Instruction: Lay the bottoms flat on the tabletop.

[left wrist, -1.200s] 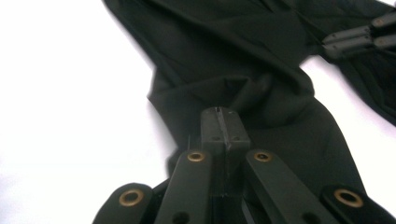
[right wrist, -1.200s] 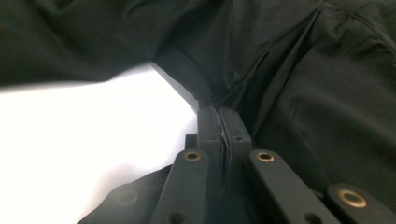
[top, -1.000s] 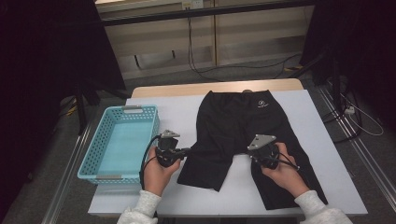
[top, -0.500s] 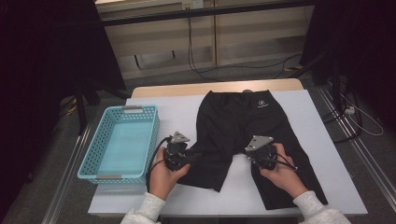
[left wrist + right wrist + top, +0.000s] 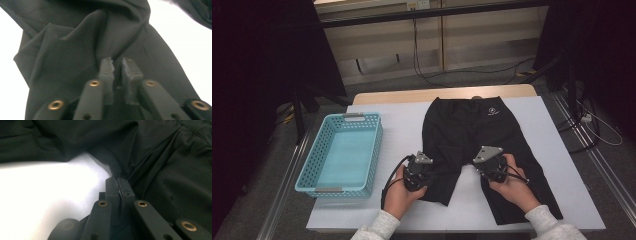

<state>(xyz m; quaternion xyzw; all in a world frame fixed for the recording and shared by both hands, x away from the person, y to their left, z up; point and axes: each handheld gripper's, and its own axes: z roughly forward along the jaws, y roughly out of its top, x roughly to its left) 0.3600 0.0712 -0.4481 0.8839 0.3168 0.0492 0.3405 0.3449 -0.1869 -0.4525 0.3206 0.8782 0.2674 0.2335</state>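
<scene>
The shorts lay spread on the table, waistband at the far edge, legs toward me. The basket stood to their left, just beside them. My left gripper sat on the left leg near its inner edge, my right gripper on the right leg's inner edge.

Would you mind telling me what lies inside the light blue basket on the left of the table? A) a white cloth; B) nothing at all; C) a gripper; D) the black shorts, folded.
B: in the high view the basket shows only its bare blue floor, while the black shorts lie spread on the white table beside it.
</scene>
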